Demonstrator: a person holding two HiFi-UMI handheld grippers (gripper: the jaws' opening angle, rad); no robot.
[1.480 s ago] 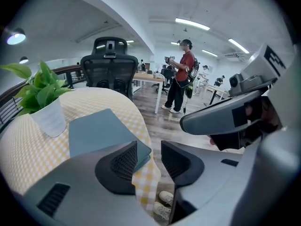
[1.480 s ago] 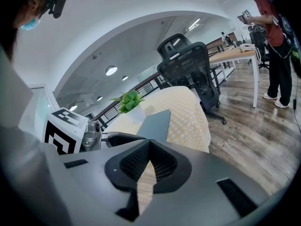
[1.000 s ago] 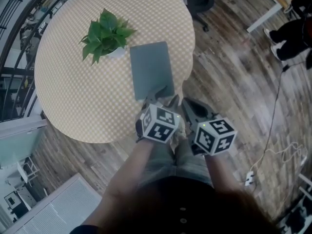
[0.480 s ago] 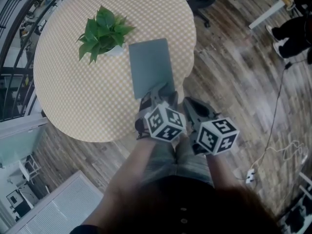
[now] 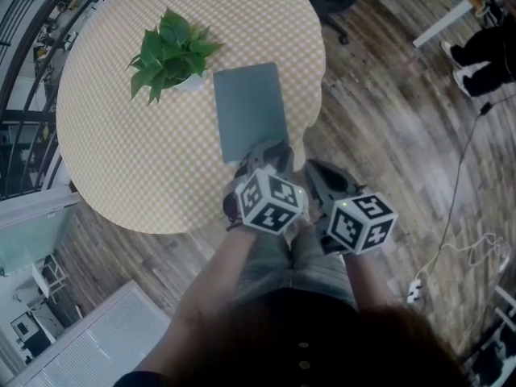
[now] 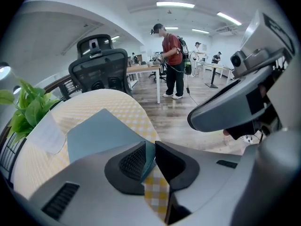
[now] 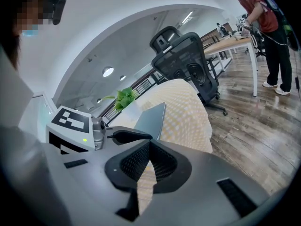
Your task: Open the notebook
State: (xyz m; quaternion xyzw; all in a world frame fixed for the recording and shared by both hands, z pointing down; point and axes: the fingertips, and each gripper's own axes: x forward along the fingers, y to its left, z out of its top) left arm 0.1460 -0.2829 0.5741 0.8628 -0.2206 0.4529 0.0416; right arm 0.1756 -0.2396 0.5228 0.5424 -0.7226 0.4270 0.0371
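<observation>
The left tongs [image 6: 150, 148], jaws just closing, pinch the near corner of the closed notebook [image 6: 96, 131] (probably the cover alone). The right tongs [image 7: 149, 149] are pressed together, empty. Next, swing the cover up.

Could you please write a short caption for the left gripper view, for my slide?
Left gripper, jaws just closed onto the near corner of the notebook at the table edge.

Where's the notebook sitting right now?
Head view: the notebook lies closed on the table, just right of the potted plant; its near corner is between the jaws of the left gripper, which have just been closing on it.
</observation>
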